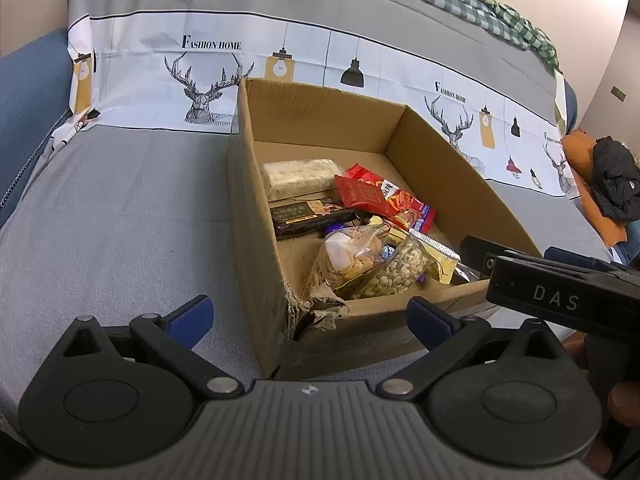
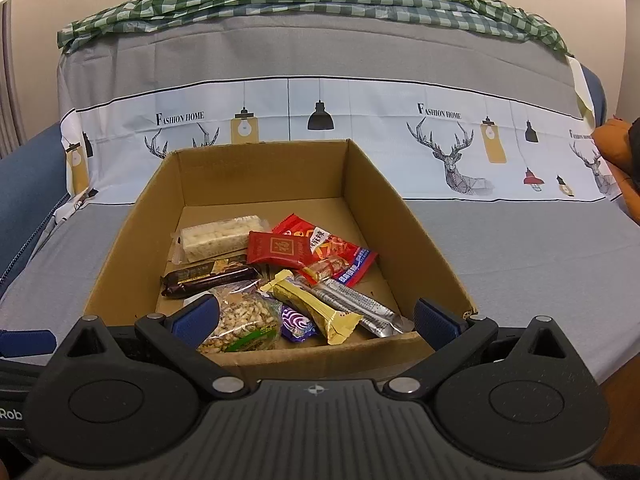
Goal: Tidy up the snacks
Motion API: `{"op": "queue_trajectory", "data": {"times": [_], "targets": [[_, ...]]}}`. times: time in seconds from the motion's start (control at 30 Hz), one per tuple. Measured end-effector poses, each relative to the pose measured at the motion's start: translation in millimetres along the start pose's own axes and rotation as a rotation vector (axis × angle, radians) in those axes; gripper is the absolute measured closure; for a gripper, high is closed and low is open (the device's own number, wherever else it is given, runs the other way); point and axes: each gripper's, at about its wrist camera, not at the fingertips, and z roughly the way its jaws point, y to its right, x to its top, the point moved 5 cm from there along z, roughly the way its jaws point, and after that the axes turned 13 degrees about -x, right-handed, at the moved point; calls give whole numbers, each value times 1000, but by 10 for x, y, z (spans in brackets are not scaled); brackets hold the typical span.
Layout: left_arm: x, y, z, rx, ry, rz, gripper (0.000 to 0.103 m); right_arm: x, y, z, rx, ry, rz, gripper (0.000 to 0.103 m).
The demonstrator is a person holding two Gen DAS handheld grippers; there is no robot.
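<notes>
An open cardboard box [image 1: 256, 184] [image 2: 404, 216] sits on a grey covered sofa seat. Inside lie several snacks: a white rice bar [image 2: 220, 236], a dark chocolate bar [image 2: 208, 278], a red packet [image 2: 278, 249], a yellow wafer bar [image 2: 316, 308], a silver stick pack [image 2: 356, 304], a bag of seeds [image 2: 244, 320] and a purple candy [image 2: 298, 324]. My left gripper [image 1: 310, 316] is open at the box's torn near corner, holding nothing. My right gripper [image 2: 316, 318] is open over the box's near wall, empty. The right gripper's black body [image 1: 560, 296] shows in the left wrist view.
A printed cloth with deer and lamps [image 2: 320, 136] drapes the sofa back. A green checked cloth [image 2: 304, 0] lies along the top. Orange and black clothing [image 1: 608, 184] sits at the right end. Blue sofa fabric [image 1: 28, 88] shows at the left.
</notes>
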Motion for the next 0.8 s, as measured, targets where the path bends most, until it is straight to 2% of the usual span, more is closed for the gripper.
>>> {"op": "queue_trajectory", "data": {"times": [0.8], "targets": [[5,25,16,-4,-5,5,0,-4,-4,24,-4,-4,2,1]]}}
